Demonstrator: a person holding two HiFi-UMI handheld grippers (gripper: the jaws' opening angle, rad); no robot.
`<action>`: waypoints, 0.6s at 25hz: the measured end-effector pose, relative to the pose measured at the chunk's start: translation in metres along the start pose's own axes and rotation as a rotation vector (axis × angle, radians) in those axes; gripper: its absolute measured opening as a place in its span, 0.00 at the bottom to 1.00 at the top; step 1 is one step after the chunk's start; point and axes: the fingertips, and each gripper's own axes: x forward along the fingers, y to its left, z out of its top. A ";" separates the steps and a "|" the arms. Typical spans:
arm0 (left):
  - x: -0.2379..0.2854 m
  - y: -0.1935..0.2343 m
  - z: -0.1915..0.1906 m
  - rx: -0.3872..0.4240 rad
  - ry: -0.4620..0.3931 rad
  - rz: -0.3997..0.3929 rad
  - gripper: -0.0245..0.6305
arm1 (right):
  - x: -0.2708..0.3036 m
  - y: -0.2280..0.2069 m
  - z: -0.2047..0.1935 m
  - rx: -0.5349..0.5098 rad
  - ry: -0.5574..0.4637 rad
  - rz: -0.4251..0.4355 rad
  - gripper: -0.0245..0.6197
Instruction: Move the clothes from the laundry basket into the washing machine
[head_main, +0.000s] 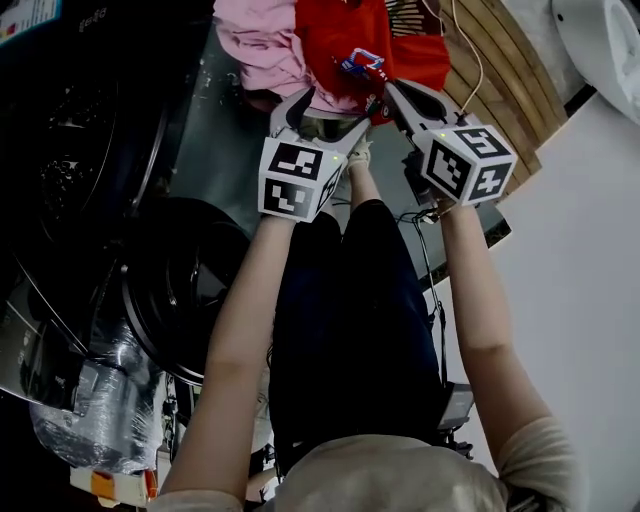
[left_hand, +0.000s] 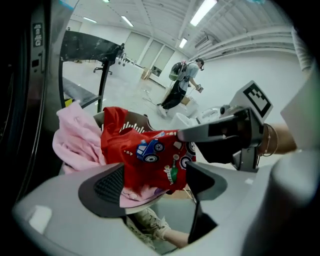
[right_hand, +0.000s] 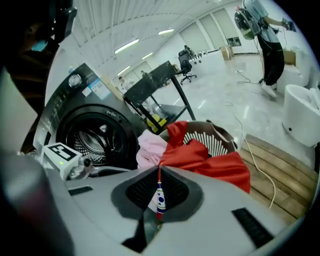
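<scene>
A person stands over a brown slatted laundry basket (right_hand: 216, 141) beside a black front-loading washing machine (right_hand: 90, 135), a pair of hand-held tongs in each hand, both angled down toward the heap of clothes. The right tongs (head_main: 392, 92) are closed tight on a fold of a red T-shirt (head_main: 350, 40). In the right gripper view a thin strip of its printed cloth shows pinched between the two dark pads (right_hand: 135, 192). The left tongs (head_main: 325, 118) stand wide apart and grip nothing. In the left gripper view the red T-shirt (left_hand: 145, 150), printed with a blue car, hangs just ahead of the gap, and the pads (left_hand: 107, 185) are clear of it.

The shirt lies draped over the basket's rim, with most of it on top of the load. A pink garment (right_hand: 150, 150) is bunched beside it on the side nearer the machine. The machine's drum opening faces the basket and no clothing can be seen inside it.

The basket sits at the edge of a wooden slatted platform (right_hand: 280, 170), across which a pale cable (right_hand: 260, 165) trails. The person's laced shoe (left_hand: 150, 225) shows below the left tongs. Farther off on the polished floor of the bright hall, another person (left_hand: 182, 82) bends forward.
</scene>
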 end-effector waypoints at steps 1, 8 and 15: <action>-0.003 -0.003 0.007 0.012 -0.015 -0.003 0.61 | -0.008 0.008 0.010 -0.001 -0.025 0.016 0.07; -0.024 -0.026 0.055 0.133 -0.102 -0.060 0.65 | -0.051 0.090 0.071 -0.049 -0.150 0.193 0.07; -0.056 -0.023 0.099 0.274 -0.212 -0.016 0.64 | -0.061 0.159 0.087 -0.099 -0.161 0.374 0.07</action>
